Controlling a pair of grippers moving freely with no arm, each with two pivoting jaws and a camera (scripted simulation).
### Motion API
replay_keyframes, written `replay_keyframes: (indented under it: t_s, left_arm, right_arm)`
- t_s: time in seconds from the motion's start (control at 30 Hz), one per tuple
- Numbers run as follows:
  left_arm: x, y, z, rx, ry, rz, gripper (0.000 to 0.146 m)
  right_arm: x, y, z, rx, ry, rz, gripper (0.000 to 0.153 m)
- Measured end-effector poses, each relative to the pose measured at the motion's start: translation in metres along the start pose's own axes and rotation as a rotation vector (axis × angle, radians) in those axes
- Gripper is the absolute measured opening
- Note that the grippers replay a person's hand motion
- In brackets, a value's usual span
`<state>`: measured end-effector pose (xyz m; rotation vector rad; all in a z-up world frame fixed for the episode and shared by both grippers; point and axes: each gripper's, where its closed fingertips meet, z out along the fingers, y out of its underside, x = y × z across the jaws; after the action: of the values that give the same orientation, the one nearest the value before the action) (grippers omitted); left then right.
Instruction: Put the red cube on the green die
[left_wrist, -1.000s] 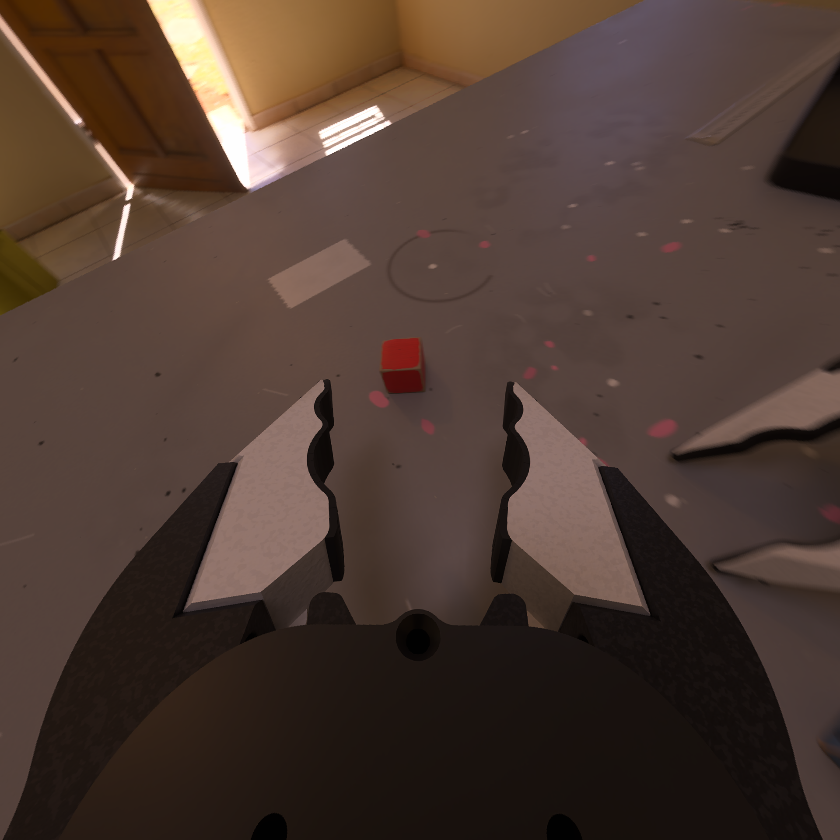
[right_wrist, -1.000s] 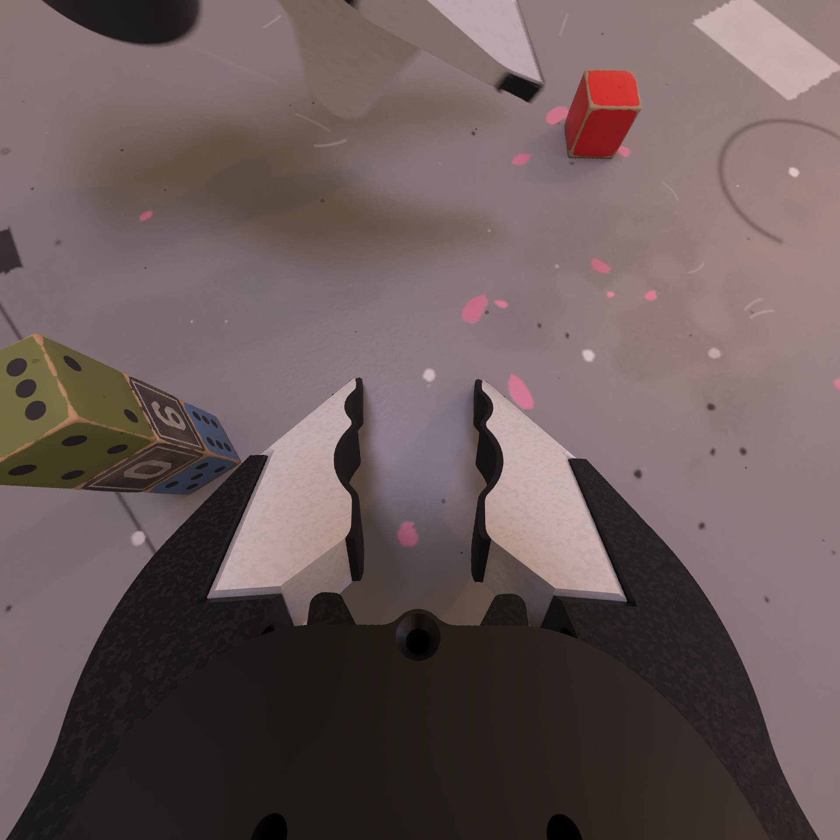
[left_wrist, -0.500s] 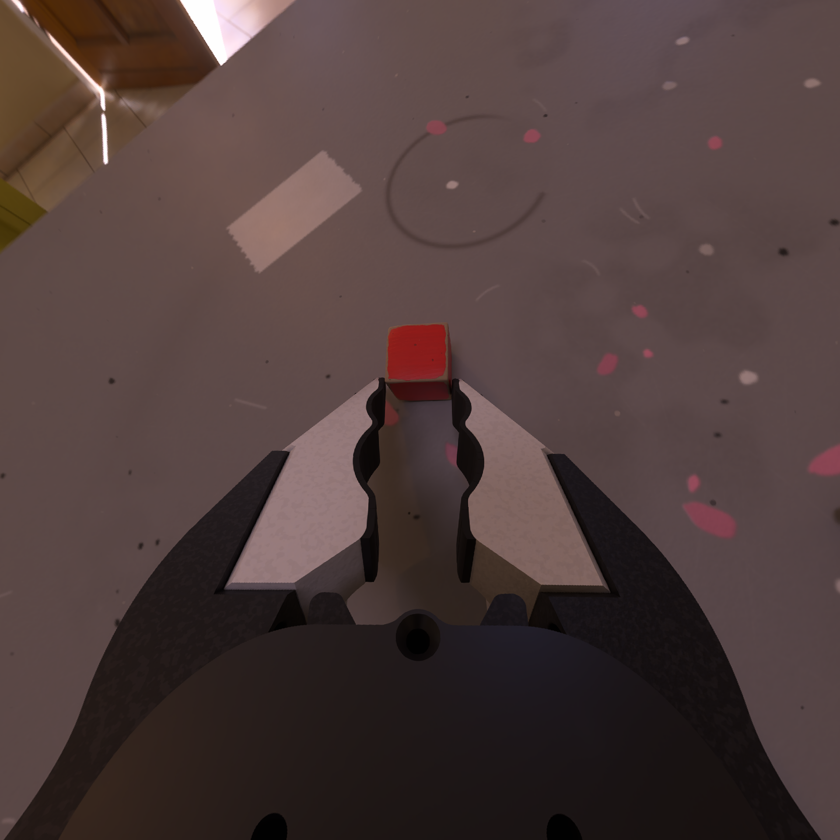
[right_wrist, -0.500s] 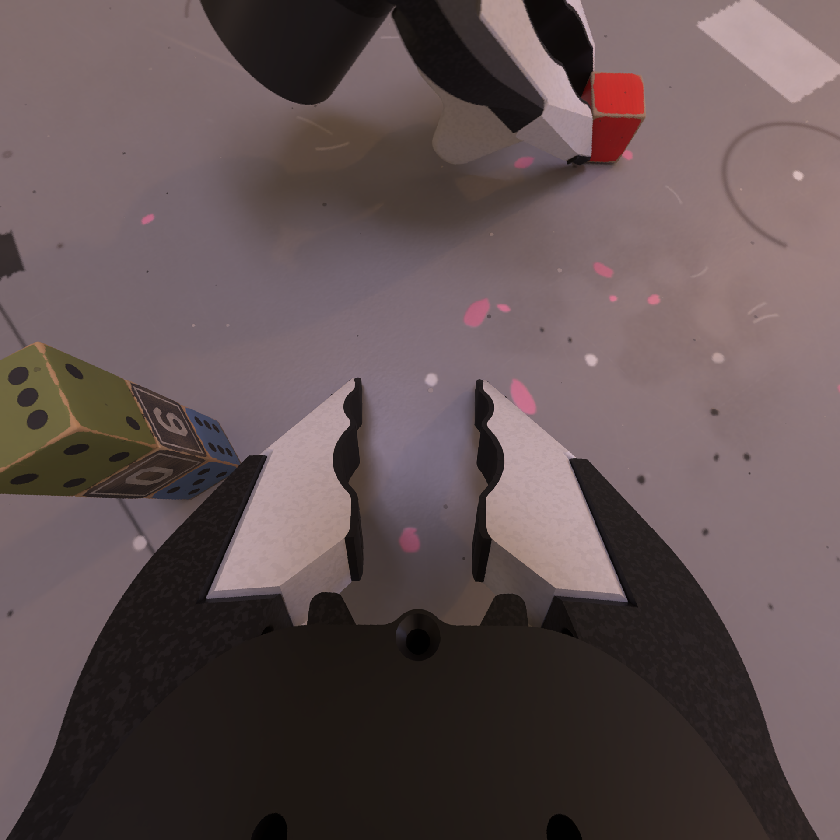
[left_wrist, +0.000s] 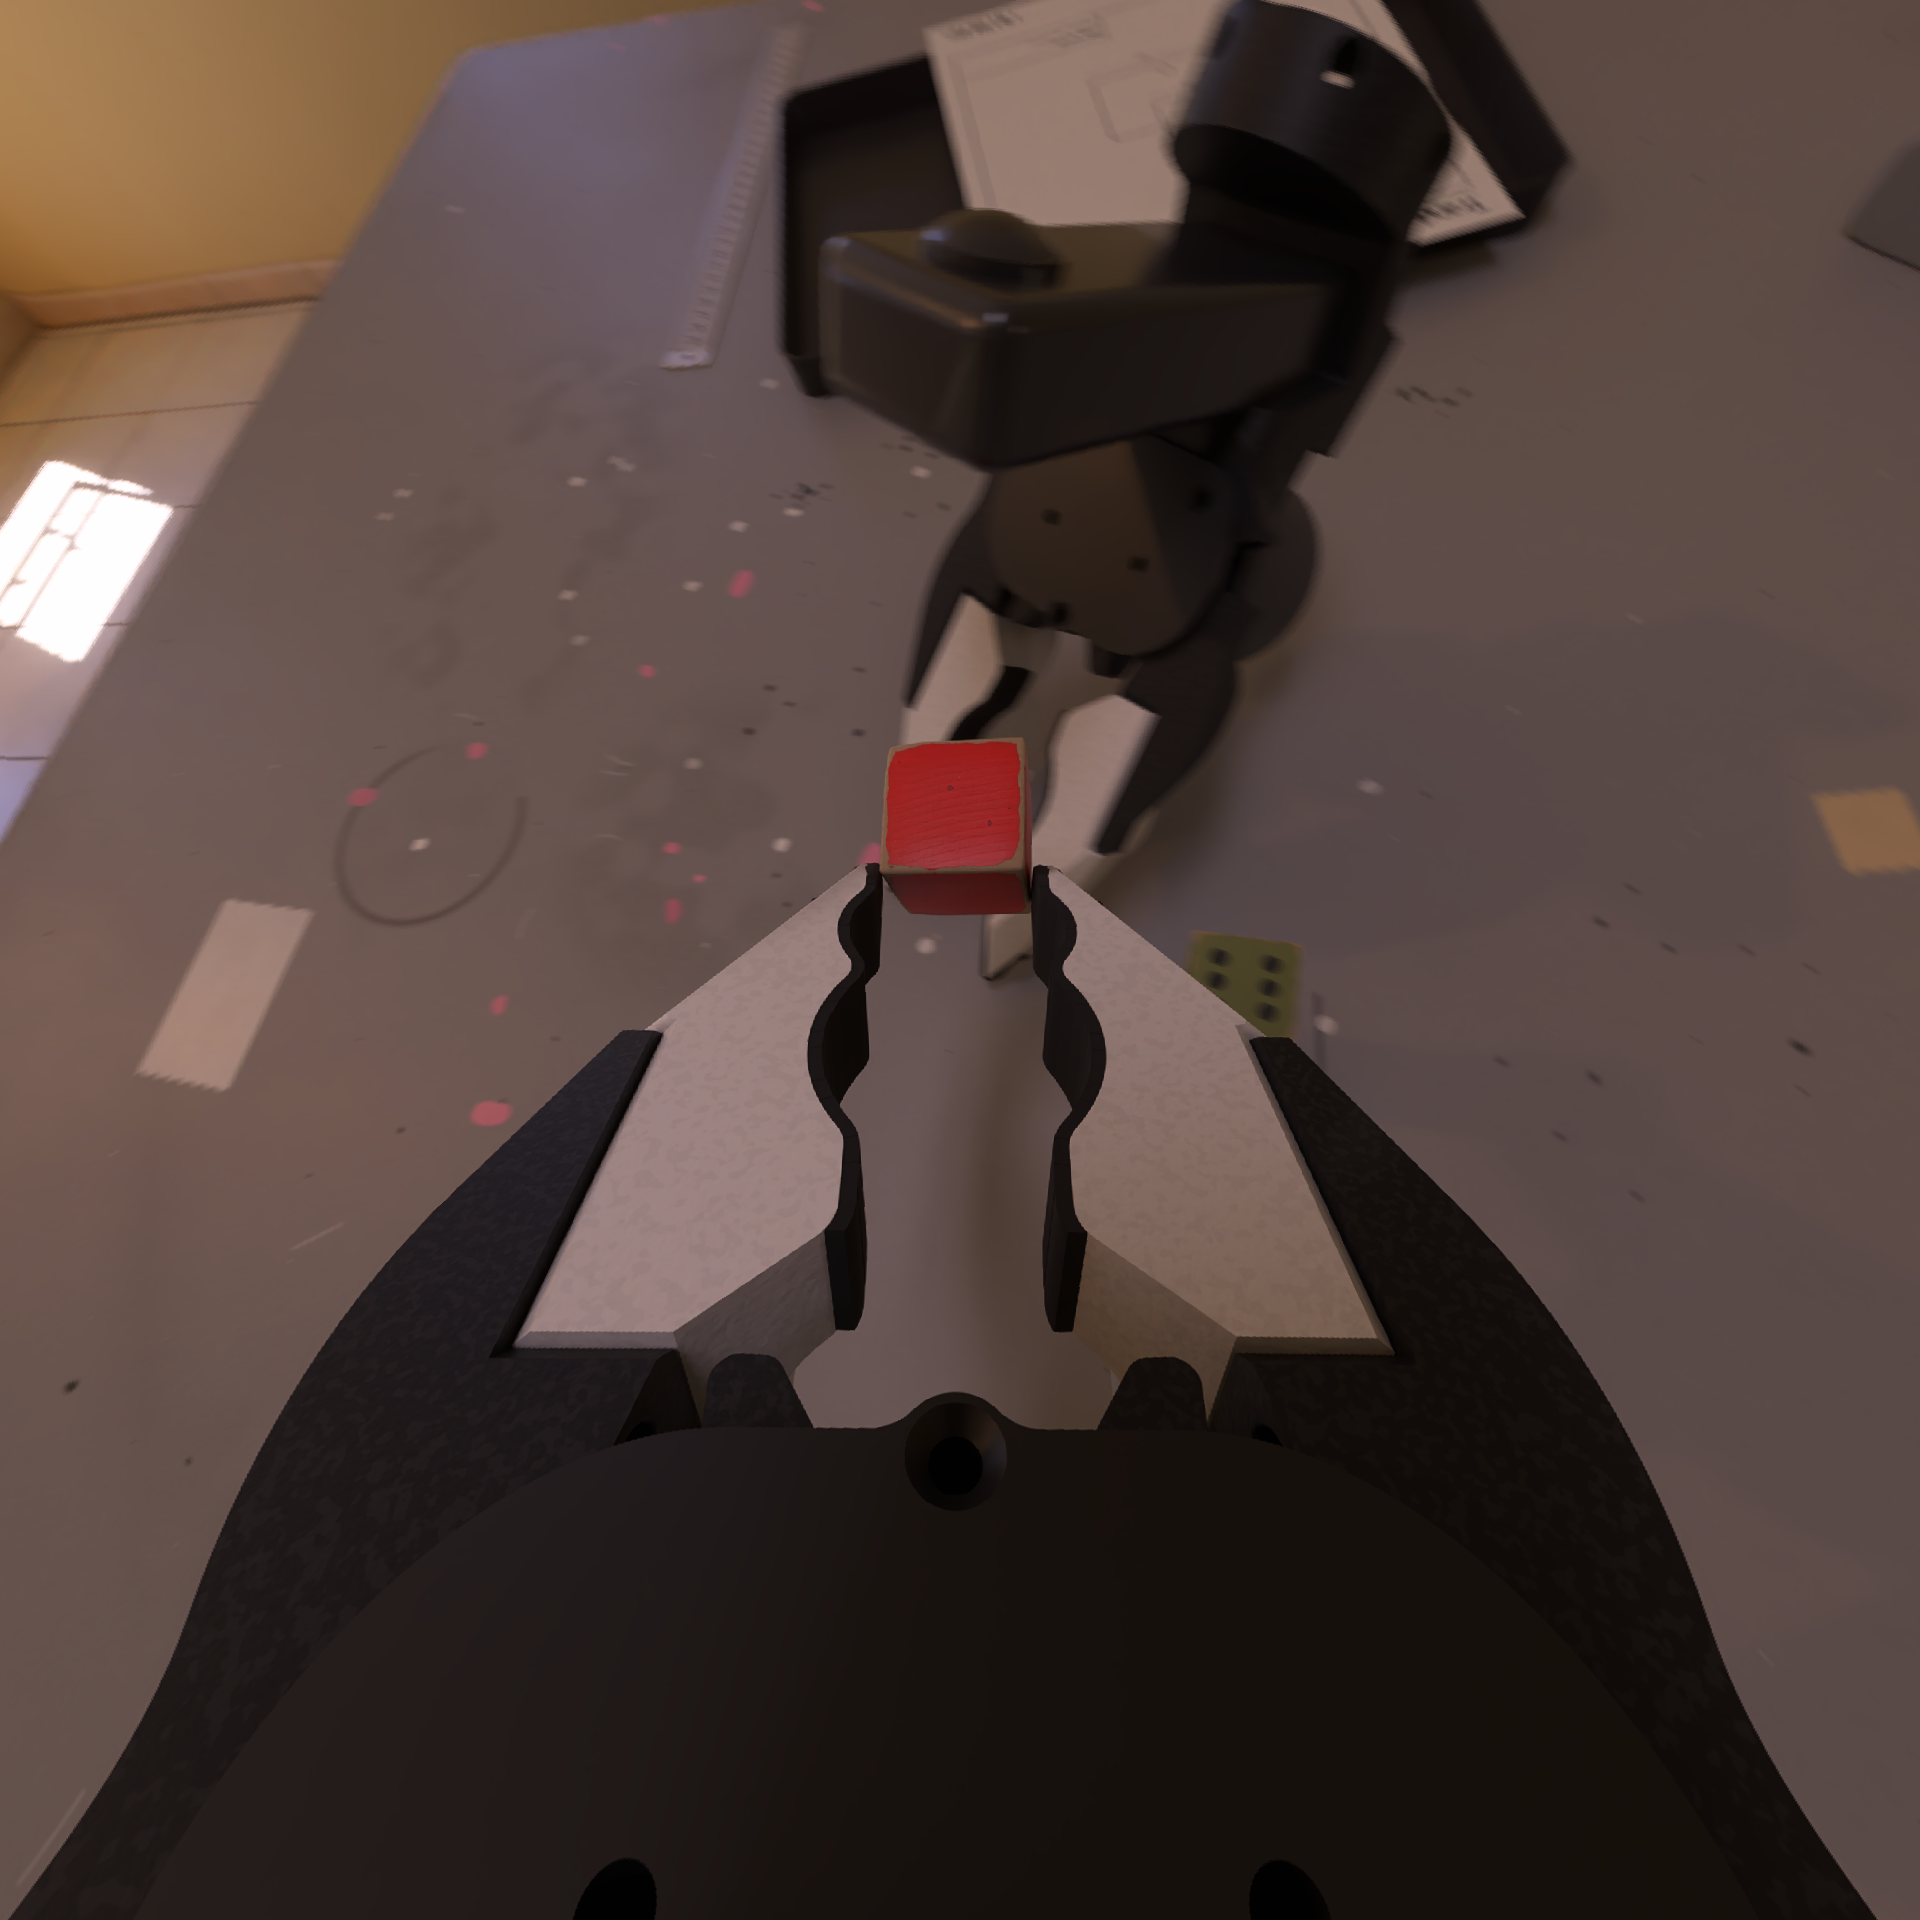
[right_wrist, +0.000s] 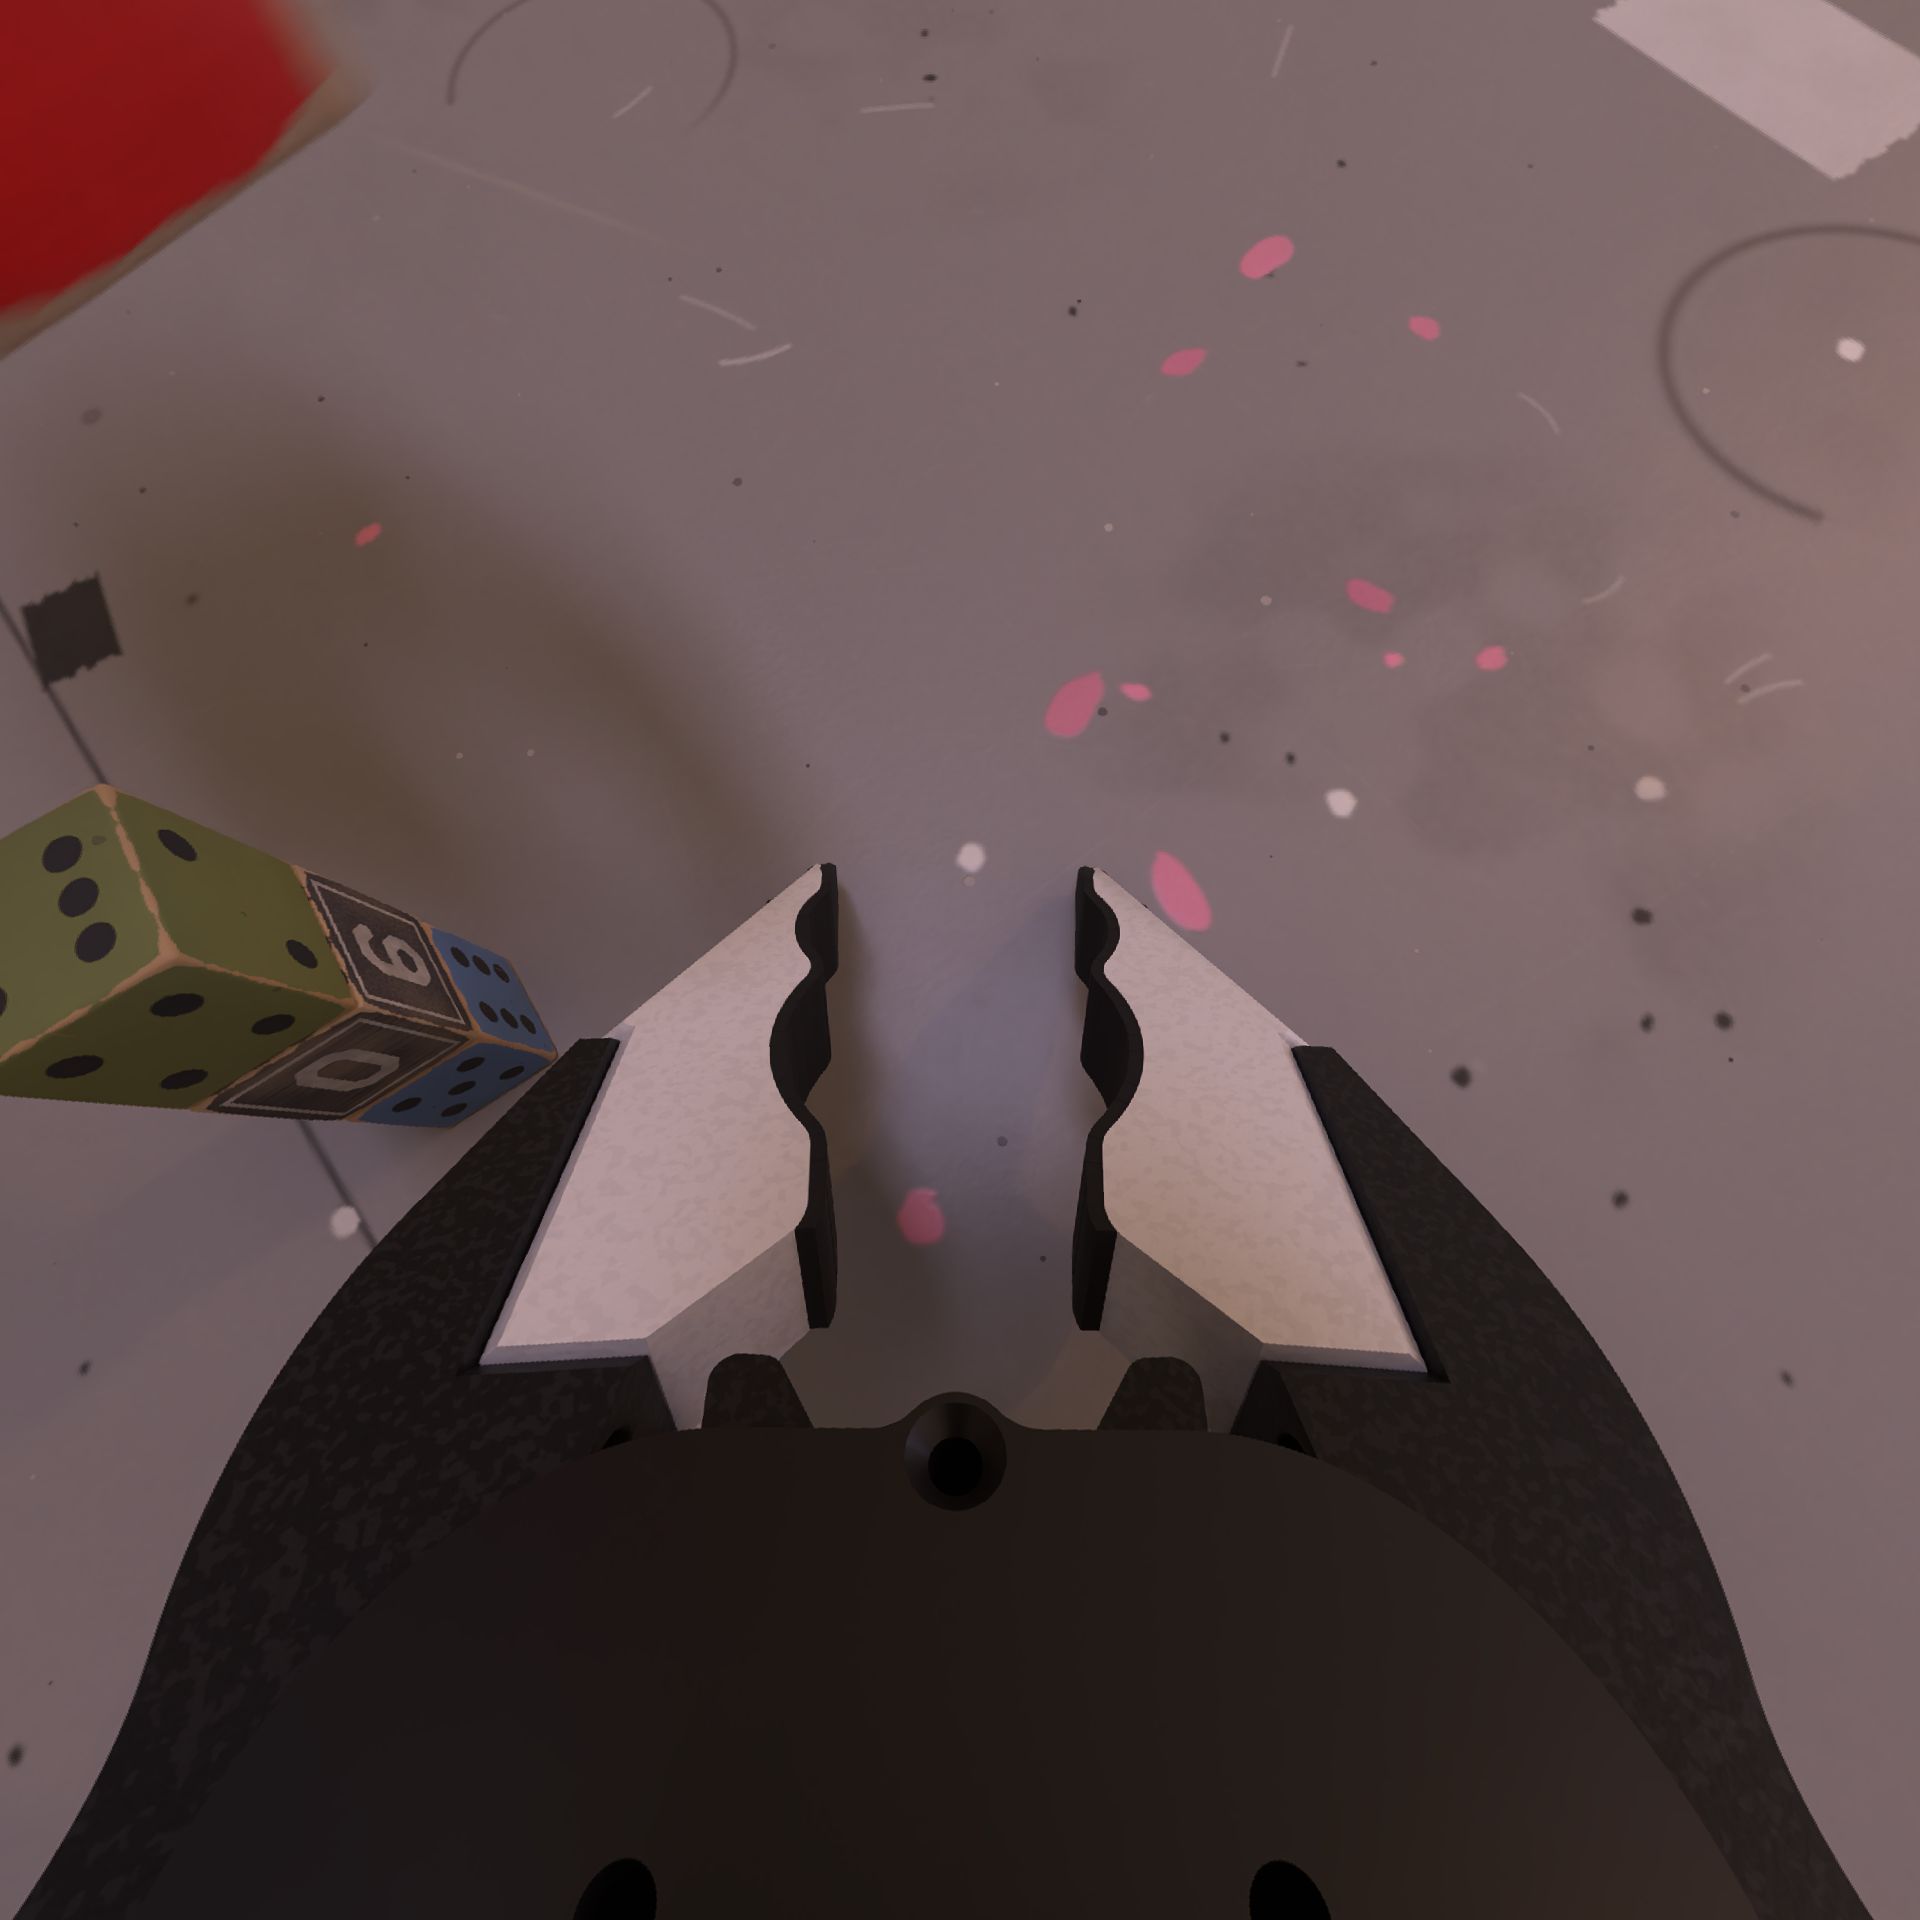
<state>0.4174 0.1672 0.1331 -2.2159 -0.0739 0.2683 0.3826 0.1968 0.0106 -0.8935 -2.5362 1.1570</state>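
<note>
My left gripper (left_wrist: 956, 888) is shut on the red cube (left_wrist: 956, 821), held at the fingertips above the grey table. The cube also shows large and blurred at the top left of the right wrist view (right_wrist: 114, 135). The green die (right_wrist: 156, 966) tops a stack, above a black number block (right_wrist: 374, 997) and a blue die (right_wrist: 483, 1049); in the left wrist view the green die (left_wrist: 1247, 977) peeks out just right of my fingers. My right gripper (right_wrist: 954, 883) is open and empty, right of the stack; it shows in the left wrist view (left_wrist: 1049, 821) beyond the cube.
A black tray (left_wrist: 821, 135) with a white sheet (left_wrist: 1039, 114) lies at the far end of the table. A pale ruler (left_wrist: 738, 208) lies left of it. Tape patches (left_wrist: 223, 997) and a drawn circle (left_wrist: 426, 831) mark the table. The table edge and floor are to the left.
My left gripper closed on the red cube, lifted it off the table and swung toward the right gripper and the dice stack. The right gripper has stayed in place, open.
</note>
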Motion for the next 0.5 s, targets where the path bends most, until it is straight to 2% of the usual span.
replay_keyframes:
  t_s: [0.2,0.5]
  left_arm:
    - [0.034,0.006,-0.005,-0.075,0.094,0.1,0.029]
    - [0.042,0.009,-0.01,-0.098,0.102,0.073,0.029]
  right_arm:
    - [-0.001,0.001,0.001,-0.009,0.029,-0.042,0.048]
    - [-0.001,0.001,0.001,-0.01,0.032,-0.043,0.048]
